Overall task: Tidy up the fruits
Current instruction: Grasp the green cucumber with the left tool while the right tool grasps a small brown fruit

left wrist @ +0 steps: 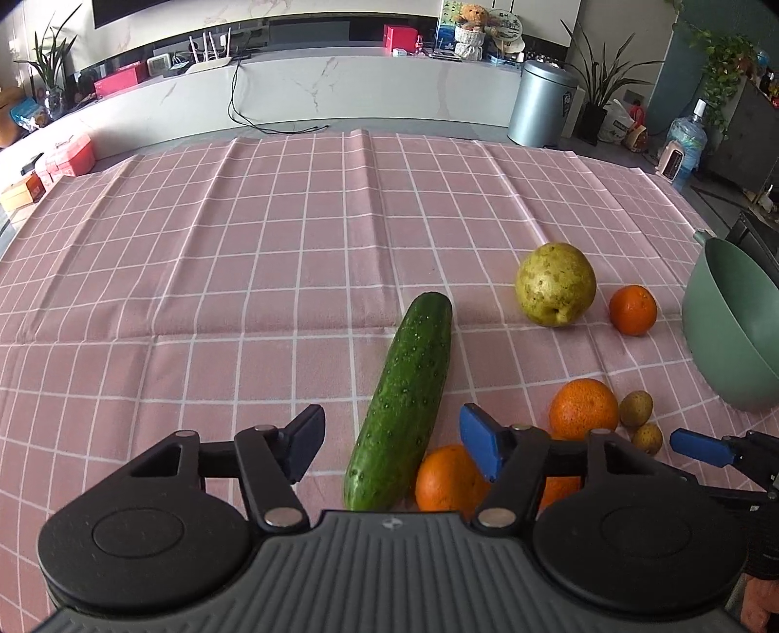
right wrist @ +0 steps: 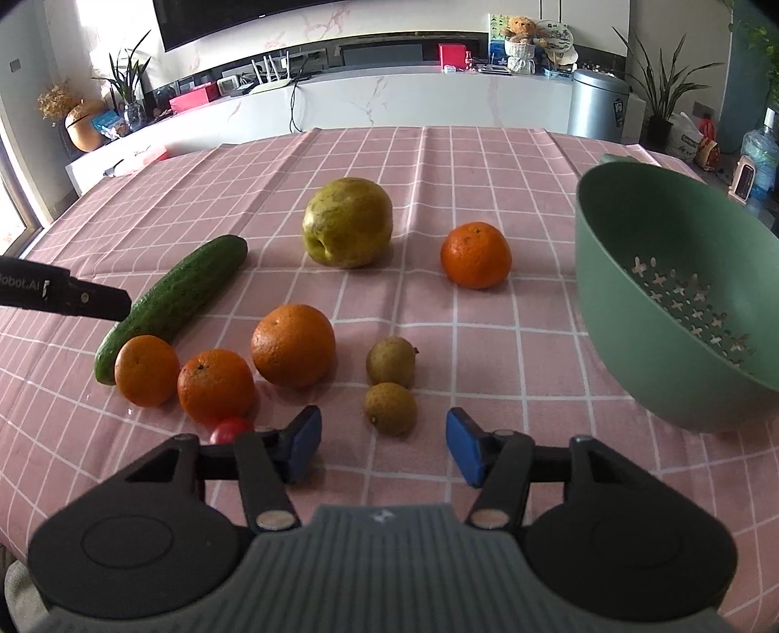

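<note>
Wall: we see pale marble behind a dark screen [right wrist: 311,19].
Counter: a long white ledge [left wrist: 341,73], cluttered.
Floor: a grey bin [left wrist: 540,104], potted plants [right wrist: 664,97].
Light: daylight.

Each hand-held gripper has a grey ribbed housing low in the frame, flanked by two round black discs. Black linkage arms with silver rivets carry the fingers. On the left hand-held gripper [left wrist: 392,448] one pad [left wrist: 479,445] is blue. The right hand-held gripper [right wrist: 384,445] has blue pads [right wrist: 462,448]. White lettering marks the left one's black side at the right wrist view's left edge.
</note>
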### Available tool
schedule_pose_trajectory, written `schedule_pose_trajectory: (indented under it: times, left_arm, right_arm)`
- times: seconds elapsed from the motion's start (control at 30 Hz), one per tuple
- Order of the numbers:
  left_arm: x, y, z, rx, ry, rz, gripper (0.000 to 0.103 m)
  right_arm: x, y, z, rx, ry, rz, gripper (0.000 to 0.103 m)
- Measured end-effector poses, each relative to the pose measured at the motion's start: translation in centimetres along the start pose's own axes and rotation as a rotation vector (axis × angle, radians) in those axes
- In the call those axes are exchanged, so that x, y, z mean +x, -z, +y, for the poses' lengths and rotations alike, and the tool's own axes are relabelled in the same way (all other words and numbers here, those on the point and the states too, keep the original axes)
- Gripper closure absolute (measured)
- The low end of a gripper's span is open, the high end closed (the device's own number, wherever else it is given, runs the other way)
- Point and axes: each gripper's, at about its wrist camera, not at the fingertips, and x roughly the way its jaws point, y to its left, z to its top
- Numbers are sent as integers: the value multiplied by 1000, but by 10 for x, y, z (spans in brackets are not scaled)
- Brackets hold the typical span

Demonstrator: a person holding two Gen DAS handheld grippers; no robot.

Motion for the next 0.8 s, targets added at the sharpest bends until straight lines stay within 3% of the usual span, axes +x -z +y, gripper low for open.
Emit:
schedule_pose_trajectory:
  times: [0.13,0.2,0.4,0.5,0.8]
  left_arm:
    - [14,-7,-3,9,15,8,27]
    - [22,-9,-4,9,21,20,27]
    - [39,-11,-5,22,4,39,28]
    - [47,-11,-4,29,9,60,37]
    - [59,-11,-9,76,18,75,52]
  right_arm:
    - [5,-2,-1,-14,-6,-12,54]
    - [8,-3,-1,-14,-16,-8,62]
    - [9,-2,-2,-22,-19,-11,63]
    - [11,-1,-3,-26,-25,-8,63]
    - [14,1,-4,-39,-23,-15,67]
